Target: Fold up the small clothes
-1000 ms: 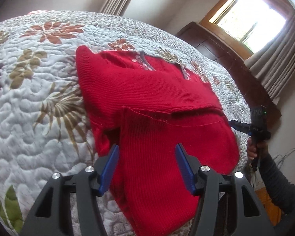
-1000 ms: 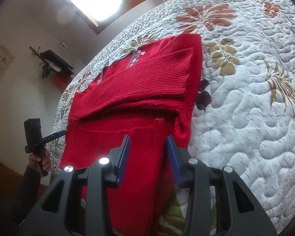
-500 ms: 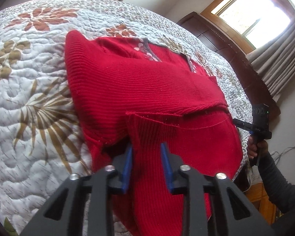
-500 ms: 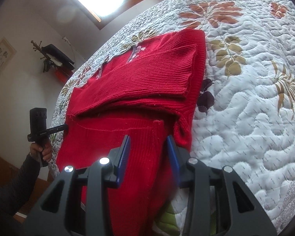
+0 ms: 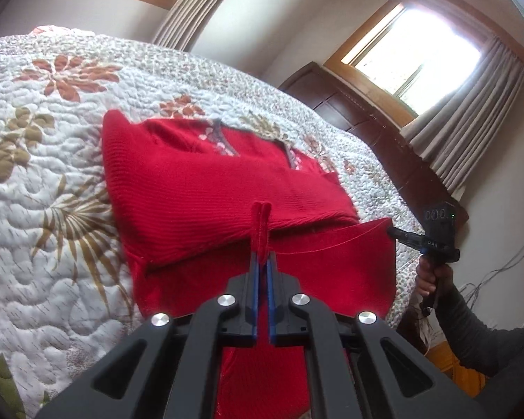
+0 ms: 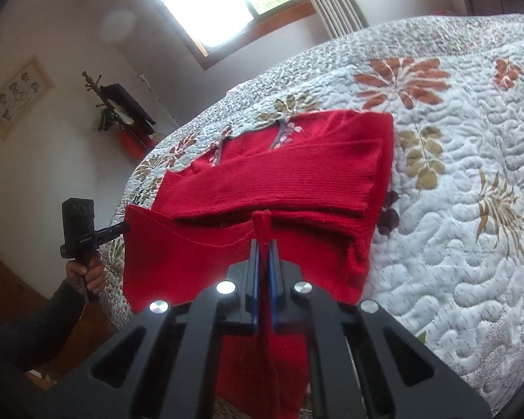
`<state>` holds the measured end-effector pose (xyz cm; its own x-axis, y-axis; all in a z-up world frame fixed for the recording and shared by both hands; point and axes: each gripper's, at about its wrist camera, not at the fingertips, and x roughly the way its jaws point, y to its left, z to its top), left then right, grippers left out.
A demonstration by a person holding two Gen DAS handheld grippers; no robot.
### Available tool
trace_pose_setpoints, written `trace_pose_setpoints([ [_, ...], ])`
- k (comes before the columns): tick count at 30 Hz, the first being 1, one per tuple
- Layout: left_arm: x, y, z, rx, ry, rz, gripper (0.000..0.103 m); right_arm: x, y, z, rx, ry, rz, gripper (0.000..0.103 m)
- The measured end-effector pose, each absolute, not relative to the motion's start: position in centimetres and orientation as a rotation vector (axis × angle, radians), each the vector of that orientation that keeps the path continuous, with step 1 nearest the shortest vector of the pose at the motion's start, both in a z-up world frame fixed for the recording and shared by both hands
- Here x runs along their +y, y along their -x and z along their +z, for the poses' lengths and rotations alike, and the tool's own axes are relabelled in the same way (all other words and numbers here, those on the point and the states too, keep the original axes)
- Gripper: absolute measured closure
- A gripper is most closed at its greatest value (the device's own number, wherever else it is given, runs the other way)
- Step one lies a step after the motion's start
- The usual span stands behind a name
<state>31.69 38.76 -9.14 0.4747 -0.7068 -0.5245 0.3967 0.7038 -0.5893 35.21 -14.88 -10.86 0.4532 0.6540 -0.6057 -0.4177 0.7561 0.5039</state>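
Pinching the hem of the red sweater [image 5: 206, 188], my left gripper [image 5: 261, 262] is clamped on a raised fold. My right gripper [image 6: 263, 248] grips the same hem, above the quilt [image 6: 454, 209].

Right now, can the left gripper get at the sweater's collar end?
Probably not yet: the left gripper is shut on the red sweater hem, which it must drop first. Past that, only open quilt.

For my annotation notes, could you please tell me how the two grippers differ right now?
The left gripper pinches the red knitted sweater at its hem's left corner; the right gripper pinches the right corner. Both have shut jaws, holding a raised fold above the floral quilted bedspread.
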Motion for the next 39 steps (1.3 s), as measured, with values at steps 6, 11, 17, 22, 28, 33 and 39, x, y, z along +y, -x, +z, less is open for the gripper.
trace_pose_setpoints([
  [6, 40.7, -32.5, -5.0, 0.705, 0.474, -0.718, 0.100, -14.7, -36.5, -6.5, 0.782, -0.284, 0.679, 0.100],
  [11, 41.6, -35.9, -3.2, 0.662, 0.499, -0.699, 0.100, -14.5, -40.3, -4.8, 0.752, -0.297, 0.641, 0.100],
  [17, 41.7, -42.8, -3.3, 0.709, 0.500, -0.642, 0.100, -14.5, -46.9, -5.5, 0.800, -0.343, 0.565, 0.100],
  [22, 41.3, -47.7, -4.9, 0.775, 0.500, -0.599, 0.100, -14.6, -51.6, -7.7, 0.866, -0.372, 0.494, 0.100],
  [28, 41.1, -51.4, -7.3, 0.830, 0.511, -0.563, 0.100, -14.5, -55.1, -9.9, 0.909, -0.385, 0.440, 0.100],
  [33, 41.7, -52.0, -7.8, 0.814, 0.554, -0.567, 0.100, -14.3, -56.2, -10.4, 0.913, -0.403, 0.439, 0.100],
  [39, 41.7, -53.5, -11.8, 0.931, 0.543, -0.501, 0.100, -14.0, -57.8, -13.1, 0.982, -0.397, 0.394, 0.100],
])
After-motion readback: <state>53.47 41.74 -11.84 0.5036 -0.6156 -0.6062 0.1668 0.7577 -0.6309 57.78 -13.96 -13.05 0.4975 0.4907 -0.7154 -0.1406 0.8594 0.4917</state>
